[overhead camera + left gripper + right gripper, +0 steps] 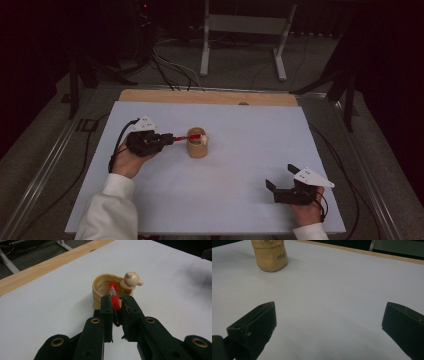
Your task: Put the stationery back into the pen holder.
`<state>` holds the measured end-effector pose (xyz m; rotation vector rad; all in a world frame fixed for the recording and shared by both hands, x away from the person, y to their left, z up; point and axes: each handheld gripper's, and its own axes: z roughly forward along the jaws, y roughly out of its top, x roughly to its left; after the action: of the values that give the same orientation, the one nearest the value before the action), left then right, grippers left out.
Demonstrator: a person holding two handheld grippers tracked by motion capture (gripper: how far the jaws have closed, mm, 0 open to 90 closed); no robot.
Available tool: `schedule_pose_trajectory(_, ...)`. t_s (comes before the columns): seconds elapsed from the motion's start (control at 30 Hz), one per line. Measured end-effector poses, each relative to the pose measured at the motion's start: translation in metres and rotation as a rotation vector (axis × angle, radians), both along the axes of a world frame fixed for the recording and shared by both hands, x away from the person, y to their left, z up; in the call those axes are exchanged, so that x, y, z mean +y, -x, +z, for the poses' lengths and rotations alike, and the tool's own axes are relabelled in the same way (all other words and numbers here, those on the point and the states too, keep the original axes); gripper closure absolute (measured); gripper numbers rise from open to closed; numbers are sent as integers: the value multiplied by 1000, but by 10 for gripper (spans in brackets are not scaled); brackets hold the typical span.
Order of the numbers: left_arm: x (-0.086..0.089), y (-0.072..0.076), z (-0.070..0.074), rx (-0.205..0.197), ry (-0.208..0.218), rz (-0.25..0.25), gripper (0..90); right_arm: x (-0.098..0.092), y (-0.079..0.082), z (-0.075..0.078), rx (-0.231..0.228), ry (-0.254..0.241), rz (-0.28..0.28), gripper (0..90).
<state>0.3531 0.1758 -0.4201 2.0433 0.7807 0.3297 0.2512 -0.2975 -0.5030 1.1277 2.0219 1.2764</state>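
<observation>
A tan cup (197, 145) (100, 293) (270, 256) with a small bear figure (130, 280) on its rim stands near the middle of the white board. My left gripper (172, 139) (115, 303) is shut on a red pen (194, 136) (114, 297), and the pen's tip reaches over the rim into the cup. At the board's near right my right gripper (280, 176) (329, 322) rests open with nothing between its jaws, well apart from the cup.
The white board (250, 135) lies on a wooden tabletop whose far edge (210, 96) shows behind it. Cables (170, 70) and a white stand (245, 30) sit on the floor beyond. Metal rails (45, 165) flank the table.
</observation>
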Motion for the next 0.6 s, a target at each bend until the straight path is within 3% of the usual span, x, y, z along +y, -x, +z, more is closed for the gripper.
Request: schedule_pose_trajectory(0.6, -4, -3, -3, 6, 8, 4, 809, 0, 0, 0, 0, 0, 0, 2)
